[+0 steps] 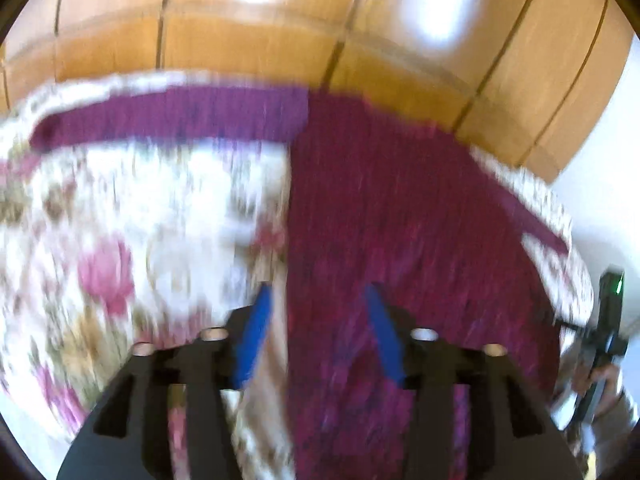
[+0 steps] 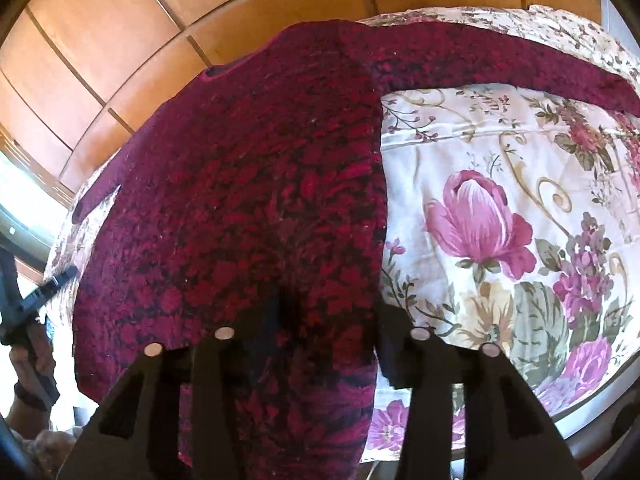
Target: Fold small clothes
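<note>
While the maroon sweater (image 2: 248, 184) lies spread flat on the floral bedspread (image 2: 500, 208), both of my grippers hang over its near hem, pointing steeply down at it. My left gripper (image 1: 320, 320) has its blue fingers (image 1: 256, 332) apart, straddling the sweater's side edge where knit meets bedspread; that view is smeared, and I see nothing pinched between them. My right gripper (image 2: 320, 340) sits over the hem, its dark fingers (image 2: 394, 348) also standing apart with the side edge and hem corner between them, though shadow keeps me from saying whether the pads press the cloth; I judge they do not. The sweater's long axis runs straight away from me, hem nearest, neckline (image 2: 216, 72) at the far end toward the wooden panelling (image 2: 120, 40). One sleeve (image 2: 520, 68) stretches out sideways across the far part of the bed, at right angles to the body; the other sleeve (image 2: 96, 200) angles off the opposite side. Each hand is nearest to its own side edge of the body. I judge the coming fold turns on that: sleeves brought in across the body, then hem carried away toward the neckline.
</note>
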Available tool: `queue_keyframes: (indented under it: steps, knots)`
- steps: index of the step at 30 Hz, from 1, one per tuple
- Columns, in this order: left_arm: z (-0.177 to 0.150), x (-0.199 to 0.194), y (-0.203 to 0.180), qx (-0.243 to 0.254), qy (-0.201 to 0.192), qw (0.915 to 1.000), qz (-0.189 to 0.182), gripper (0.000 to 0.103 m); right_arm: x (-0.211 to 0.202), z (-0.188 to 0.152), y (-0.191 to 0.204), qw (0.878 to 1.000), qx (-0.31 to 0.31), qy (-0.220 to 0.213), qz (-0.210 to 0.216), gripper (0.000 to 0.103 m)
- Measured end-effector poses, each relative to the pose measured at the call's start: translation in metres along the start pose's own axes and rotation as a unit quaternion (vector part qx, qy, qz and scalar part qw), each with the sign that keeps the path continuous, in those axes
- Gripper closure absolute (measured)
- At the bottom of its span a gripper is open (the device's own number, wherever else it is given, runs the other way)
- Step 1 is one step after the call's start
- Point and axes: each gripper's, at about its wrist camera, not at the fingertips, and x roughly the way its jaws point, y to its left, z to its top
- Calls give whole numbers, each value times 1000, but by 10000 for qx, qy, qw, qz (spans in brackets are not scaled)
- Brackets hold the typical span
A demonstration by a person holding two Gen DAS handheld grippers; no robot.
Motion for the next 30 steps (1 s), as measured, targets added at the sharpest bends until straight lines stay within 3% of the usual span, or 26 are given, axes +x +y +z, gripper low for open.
queue_keyframes:
  steps: [5, 6, 9, 12, 15, 19, 23, 30]
  knots:
    - [42, 27, -40, 292, -206, 9993, -120, 40, -16, 11, -22, 9985, 373, -356, -173, 23]
    - [49, 38, -53, 454, -232, 9986, -127, 35, -17, 15, -30, 9974, 515, -438, -245, 18]
    - [56, 75, -81, 851, -167, 9962, -55, 34, -20, 33, -77, 9861, 1414, -749, -454, 16]
    - [55, 116, -92, 1005, 129, 9948, 22, 34, -28, 48, -122, 9677, 2179, -1135, -568, 19]
    - [45, 146, -83, 854, 538, 9949, 74, 34, -40, 68, -172, 9381, 2908, -1639, -919, 22]
    - [35, 151, -75, 772, 399, 9961, -174, 27, -39, 89, -219, 9141, 3451, -1841, -1069, 29]
    - [32, 152, -76, 861, 378, 9954, -194, 21, -39, 110, -239, 9019, 3587, -2041, -1279, 29]
    - [30, 151, -76, 884, 378, 9950, -261, 16, -34, 137, -267, 8845, 3801, -2111, -1694, 51]
